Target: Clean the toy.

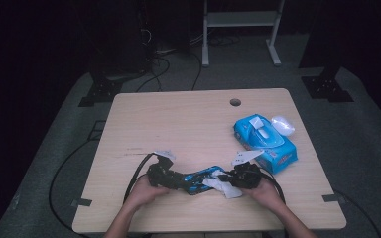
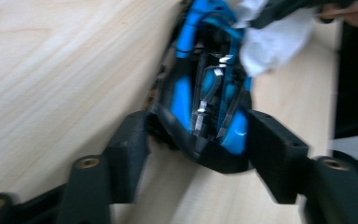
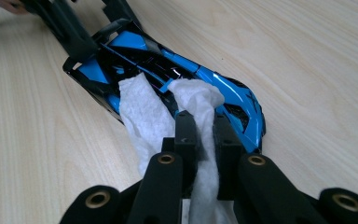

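A glossy blue-and-black toy car (image 1: 201, 178) lies on the pale wooden table (image 1: 188, 124), well in front of the blue pack of wet wipes (image 1: 265, 141). The left gripper (image 2: 200, 135) grasps the car's end between its jaws. The right gripper (image 3: 203, 128), clenched on a white wet wipe (image 3: 142, 112), presses it against the car's top.

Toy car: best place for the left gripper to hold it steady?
Grip the toy car across its narrow end, from the left along its length; its flanks there fit between the left gripper pads, leaving the top free for the wipe.
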The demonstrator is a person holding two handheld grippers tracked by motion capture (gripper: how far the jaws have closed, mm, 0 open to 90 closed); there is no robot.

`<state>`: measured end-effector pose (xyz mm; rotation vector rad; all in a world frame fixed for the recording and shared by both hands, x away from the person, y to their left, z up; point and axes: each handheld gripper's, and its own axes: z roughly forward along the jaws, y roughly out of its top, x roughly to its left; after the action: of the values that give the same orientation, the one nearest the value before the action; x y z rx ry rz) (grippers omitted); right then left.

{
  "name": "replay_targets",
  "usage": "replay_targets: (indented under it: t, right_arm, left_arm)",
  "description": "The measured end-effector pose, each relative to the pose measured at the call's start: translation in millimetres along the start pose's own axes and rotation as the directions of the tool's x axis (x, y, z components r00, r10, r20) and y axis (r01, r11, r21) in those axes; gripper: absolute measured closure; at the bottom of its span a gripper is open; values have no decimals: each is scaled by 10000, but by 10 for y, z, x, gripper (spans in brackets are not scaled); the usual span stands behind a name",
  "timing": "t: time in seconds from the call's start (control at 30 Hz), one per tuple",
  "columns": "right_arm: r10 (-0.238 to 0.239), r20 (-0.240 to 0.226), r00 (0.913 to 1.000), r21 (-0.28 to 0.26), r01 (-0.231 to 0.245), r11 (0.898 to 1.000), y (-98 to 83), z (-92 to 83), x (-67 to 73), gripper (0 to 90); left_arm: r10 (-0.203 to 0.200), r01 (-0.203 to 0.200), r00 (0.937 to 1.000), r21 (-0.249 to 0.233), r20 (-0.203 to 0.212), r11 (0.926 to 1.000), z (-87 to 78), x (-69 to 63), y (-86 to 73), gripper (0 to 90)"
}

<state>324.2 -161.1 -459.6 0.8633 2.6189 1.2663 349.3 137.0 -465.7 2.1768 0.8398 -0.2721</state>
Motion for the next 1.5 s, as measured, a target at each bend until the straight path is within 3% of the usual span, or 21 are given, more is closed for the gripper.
replay_targets:
  t: [0.13,0.3,0.47,0.53,0.57,0.73,0.87,0.9,1.0,1.1,1.2,1.3,1.4,1.43,1.5]
  right_arm:
    - [13,104,9999,-184,-11,9998,-29,-7,12,838]
    - [29,149,9999,-188,-26,9998,-35,-14,24,839]
    - [15,152,9999,-243,-11,9997,-55,-32,38,839]
    - [-17,158,9999,-247,21,9997,-63,-40,49,840]
    - [-39,168,9999,-280,44,9996,-71,-45,56,841]
    - [-113,137,9998,-288,117,9995,-105,-84,90,841]
    - [-212,162,9996,-190,215,9996,-112,-107,116,840]
    - [-228,136,9996,-184,230,9996,-114,-112,123,840]
    - [-349,-23,9994,22,349,9994,-119,-147,116,840]
    - [-177,151,9997,-107,178,9998,-118,-224,35,841]
    - [141,230,9996,-546,-128,9984,-40,-304,-83,840]
    - [117,60,9999,-525,-113,9986,65,-294,-198,829]
    - [383,-603,9974,-291,-401,9988,119,-236,-311,740]
    - [538,-1153,9919,-113,-555,9984,128,-202,-340,699]
    - [617,-1637,9846,263,-582,9980,134,-133,-367,593]
  left_arm:
    - [194,-194,9996,21,-217,9998,-21,-22,0,443]
    - [825,-832,9947,-85,-614,9965,-27,-97,-7,470]
    - [1636,-1651,9808,-57,-1062,9863,-35,-192,-10,476]
    - [2000,-2025,9722,-80,-1214,9793,-40,-225,-20,477]
    - [2186,-2217,9670,-94,-1311,9751,-41,-241,-24,477]
    - [3278,-3344,9265,-49,-1849,9424,-44,-349,-53,477]
    - [3729,-3874,9000,-224,-2260,9216,-47,-415,-113,477]
    - [3765,-3938,8958,-292,-2364,9187,-43,-436,-127,478]
    - [4150,-4373,8684,-244,-2715,8990,-41,-499,-160,477]
    - [4413,-4684,8470,-234,-2963,8832,-30,-548,-183,477]
    - [4628,-4935,8291,-215,-3137,8695,-25,-581,-203,477]
    - [4728,-5072,8184,-238,-3265,8615,-22,-596,-221,476]
    - [4879,-5269,8034,-258,-3414,8495,-15,-623,-243,476]
    - [4865,-5273,8028,-296,-3447,8492,-11,-631,-248,476]
    - [4978,-5387,7941,-247,-3486,8421,-11,-640,-254,476]
